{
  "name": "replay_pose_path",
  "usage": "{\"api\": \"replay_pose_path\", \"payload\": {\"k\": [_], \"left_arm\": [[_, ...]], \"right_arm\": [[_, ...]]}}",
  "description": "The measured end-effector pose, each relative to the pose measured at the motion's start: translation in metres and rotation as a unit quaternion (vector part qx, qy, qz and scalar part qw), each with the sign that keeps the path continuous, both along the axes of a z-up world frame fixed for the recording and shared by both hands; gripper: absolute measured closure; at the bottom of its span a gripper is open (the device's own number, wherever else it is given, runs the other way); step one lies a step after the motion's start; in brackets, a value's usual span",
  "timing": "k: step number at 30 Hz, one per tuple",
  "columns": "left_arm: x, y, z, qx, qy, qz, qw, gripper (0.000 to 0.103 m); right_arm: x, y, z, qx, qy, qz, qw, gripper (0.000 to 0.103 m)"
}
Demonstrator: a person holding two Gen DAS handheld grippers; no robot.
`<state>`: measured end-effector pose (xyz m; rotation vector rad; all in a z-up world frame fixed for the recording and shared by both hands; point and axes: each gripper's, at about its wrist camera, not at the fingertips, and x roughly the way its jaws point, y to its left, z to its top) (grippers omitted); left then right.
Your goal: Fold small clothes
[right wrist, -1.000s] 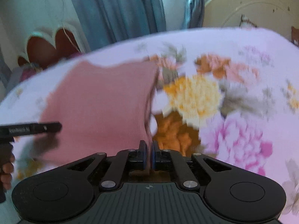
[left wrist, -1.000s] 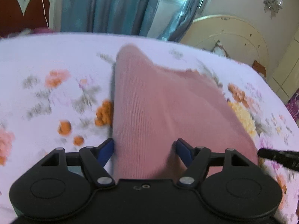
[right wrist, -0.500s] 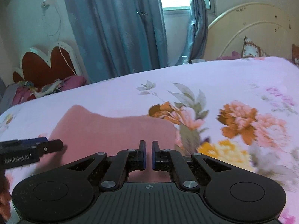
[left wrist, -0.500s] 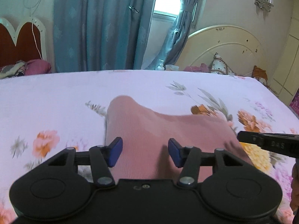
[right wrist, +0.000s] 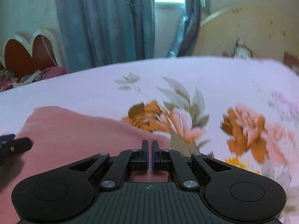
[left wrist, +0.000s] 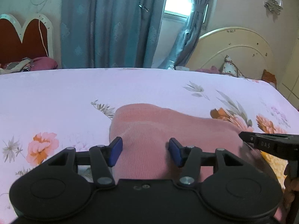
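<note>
Left gripper [left wrist: 145,152] angles down, jaws just reopened astride the pink garment [left wrist: 168,130]; right gripper [right wrist: 150,155] seemingly shut empty.

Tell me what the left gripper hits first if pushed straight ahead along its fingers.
Most likely the pink ribbed garment, lying beneath the left gripper and its open jaws; depth is uncertain.

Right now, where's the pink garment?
The pink garment lies on the floral bedsheet, low centre in the left wrist view between the open left gripper fingers, lower left in the right wrist view.
</note>
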<state>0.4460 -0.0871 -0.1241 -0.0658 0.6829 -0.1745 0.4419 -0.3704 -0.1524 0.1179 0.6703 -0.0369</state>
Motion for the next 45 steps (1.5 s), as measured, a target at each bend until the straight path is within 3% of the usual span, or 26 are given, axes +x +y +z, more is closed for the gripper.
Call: {"api": "replay_pose_path", "payload": {"k": [5,9,21,29,33,38,45], "left_arm": [[0.004,0.000,-0.006,0.007,0.012,0.004,0.9999,0.042],[0.003,0.000,-0.001,0.012,0.014,0.009,0.9998,0.038],[-0.028,-0.005,0.021,0.026,-0.004,-0.004,0.9996,0.038],[-0.071,-0.003,0.013,0.032,0.005,-0.017,0.9993,0.037],[-0.078,-0.003,0.000,0.028,0.015,-0.015,0.9994,0.035],[-0.083,0.000,0.010,0.030,0.017,-0.017,0.9993,0.036],[-0.117,0.007,0.011,0.009,0.034,-0.041,0.9985,0.036]], "right_arm": [[0.004,-0.001,-0.005,-0.001,0.004,0.005,1.000,0.100],[-0.005,-0.010,0.006,0.034,0.007,0.004,0.999,0.100],[-0.056,0.003,0.031,0.046,-0.006,0.041,0.998,0.099],[-0.089,0.012,0.027,0.035,0.003,0.060,0.998,0.099],[-0.092,0.017,0.005,0.000,0.026,0.073,0.997,0.100],[-0.102,0.013,0.017,0.008,0.024,0.068,0.997,0.100],[-0.156,0.020,0.024,0.005,0.019,0.087,0.996,0.100]]}}
